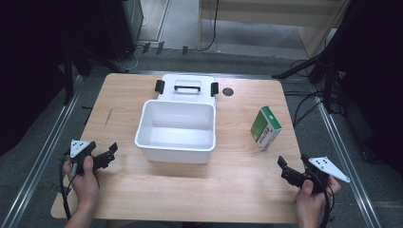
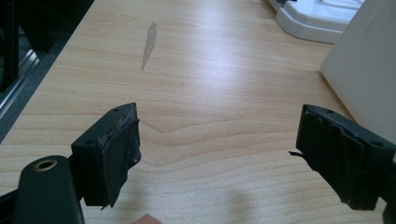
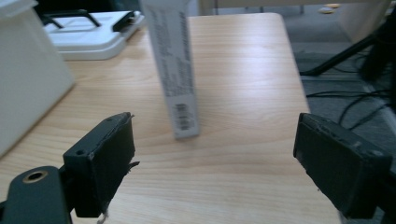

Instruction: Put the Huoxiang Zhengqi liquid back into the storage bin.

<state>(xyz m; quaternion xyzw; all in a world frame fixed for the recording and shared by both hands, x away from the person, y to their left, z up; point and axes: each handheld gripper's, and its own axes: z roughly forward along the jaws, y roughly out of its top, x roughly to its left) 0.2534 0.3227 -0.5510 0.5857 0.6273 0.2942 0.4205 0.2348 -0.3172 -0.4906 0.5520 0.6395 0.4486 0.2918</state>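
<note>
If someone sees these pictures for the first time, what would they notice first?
Probably the open white bin at the middle of the wooden table, with its lid lying just behind it. Next, the green and white carton standing to its right, facing the open right gripper.

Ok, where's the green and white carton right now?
The green and white carton stands upright on the table's right side, between the white bin and the right gripper.

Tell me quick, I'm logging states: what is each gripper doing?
Left gripper: open, holding nothing.
Right gripper: open, holding nothing, the green and white box ahead of it.
</note>
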